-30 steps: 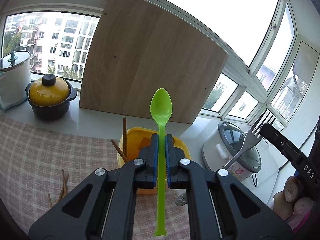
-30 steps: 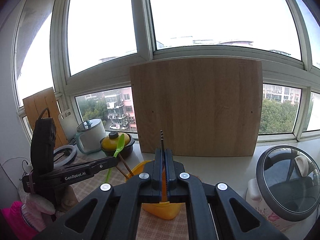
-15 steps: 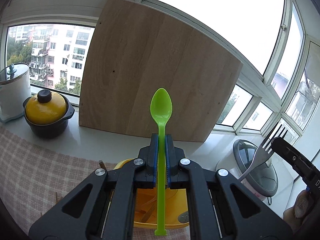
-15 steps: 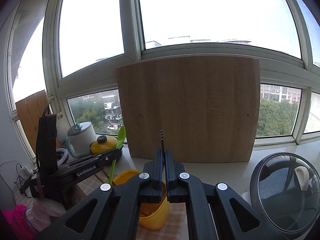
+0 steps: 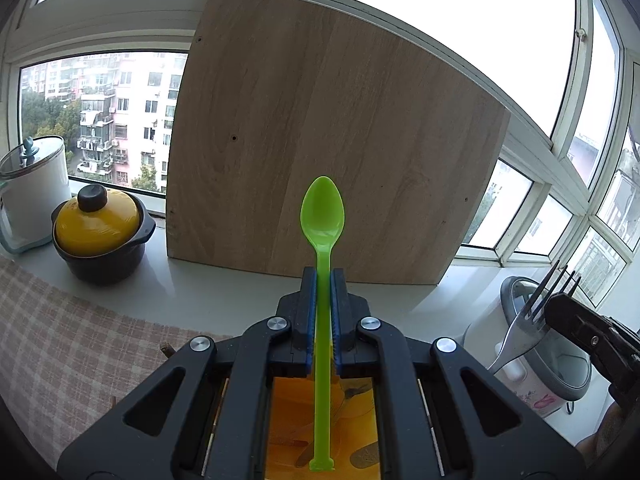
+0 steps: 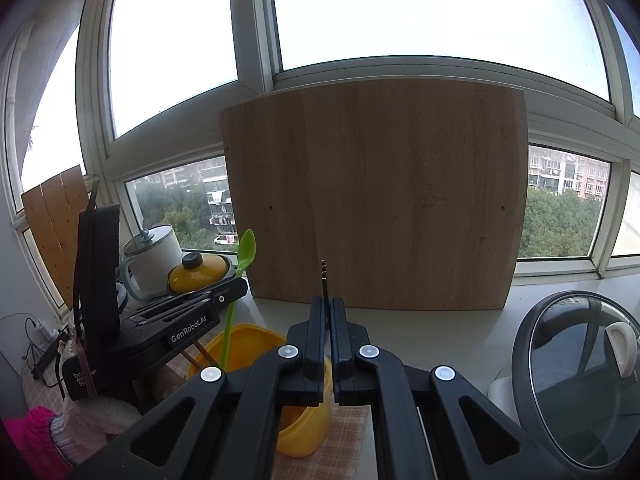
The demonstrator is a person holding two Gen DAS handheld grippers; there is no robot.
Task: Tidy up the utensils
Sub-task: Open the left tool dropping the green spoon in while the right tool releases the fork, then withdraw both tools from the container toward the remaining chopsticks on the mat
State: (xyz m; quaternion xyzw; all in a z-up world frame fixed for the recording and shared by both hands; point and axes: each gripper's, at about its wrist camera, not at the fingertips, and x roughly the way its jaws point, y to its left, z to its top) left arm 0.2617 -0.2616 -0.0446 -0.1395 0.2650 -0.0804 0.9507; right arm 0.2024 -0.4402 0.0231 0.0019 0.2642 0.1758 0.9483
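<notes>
My left gripper (image 5: 323,280) is shut on a green plastic spoon (image 5: 322,216), bowl up, its handle end hanging over the open yellow container (image 5: 320,420) directly below. In the right wrist view the left gripper (image 6: 230,294) holds the spoon (image 6: 245,250) above the yellow container (image 6: 248,344). My right gripper (image 6: 329,308) is shut on a metal fork, seen edge-on (image 6: 324,280); the fork (image 5: 532,324) shows in the left wrist view at the right, tines up, beside the container.
A large wooden board (image 5: 328,144) leans against the window behind. A yellow-lidded black pot (image 5: 98,232) and a white kettle (image 5: 32,188) stand at the left. A rice cooker with a glass lid (image 6: 580,372) stands at the right. A checked cloth (image 5: 60,340) covers the table.
My left gripper moved forward and over the yellow container with the spoon. The right gripper with the fork also came closer to the container.
</notes>
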